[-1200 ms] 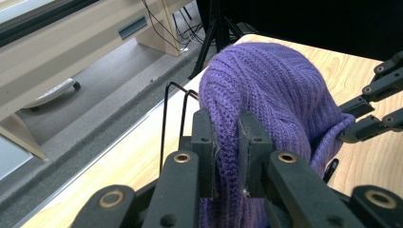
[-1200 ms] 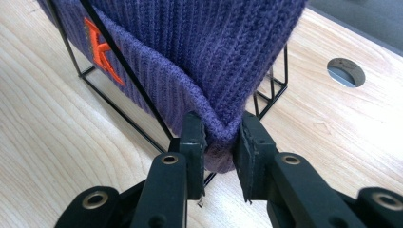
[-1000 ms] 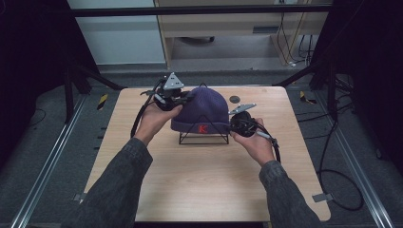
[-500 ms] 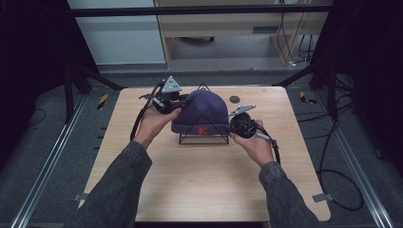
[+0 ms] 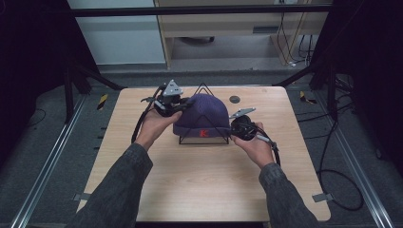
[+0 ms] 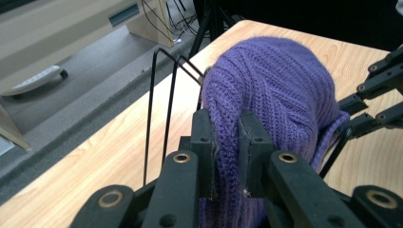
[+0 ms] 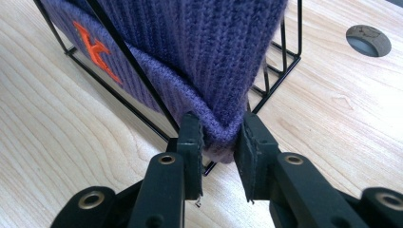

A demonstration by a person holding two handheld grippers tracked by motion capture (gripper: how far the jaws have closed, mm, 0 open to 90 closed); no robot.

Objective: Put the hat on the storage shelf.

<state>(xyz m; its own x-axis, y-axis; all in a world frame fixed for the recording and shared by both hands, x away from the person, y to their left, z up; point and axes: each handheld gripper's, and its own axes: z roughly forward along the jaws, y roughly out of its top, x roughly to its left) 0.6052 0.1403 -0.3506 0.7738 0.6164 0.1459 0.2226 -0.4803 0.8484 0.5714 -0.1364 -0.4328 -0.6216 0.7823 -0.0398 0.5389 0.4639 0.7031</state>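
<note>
Two grippers each pinch the purple hat (image 5: 202, 114), which sits over a black wire stand (image 5: 204, 140) in the middle of the wooden table (image 5: 199, 190). Nearest to the person, the right gripper (image 7: 219, 142) has its jaws closed on the folded bottom edge of the hat, close to the table top. The left gripper (image 6: 227, 137) is closed on a thick fold of knit at the hat's other side. The wool is soft and stretchy, so a hard pull could make it slip out of the pads, or tug the hat crooked. The thin wires run right next to the right jaws, so the hat's edge may catch on a wire and the light stand could tip or slide along. If one hand pulls sooner than the other, the hat could bunch up on one side. Farther off, the back of the stand is hidden behind the hat, so how far the hat reaches down there is hard to tell. The small dark round thing (image 5: 234, 99) beyond the hat looks like a hole in the table, but I am not sure.
</note>
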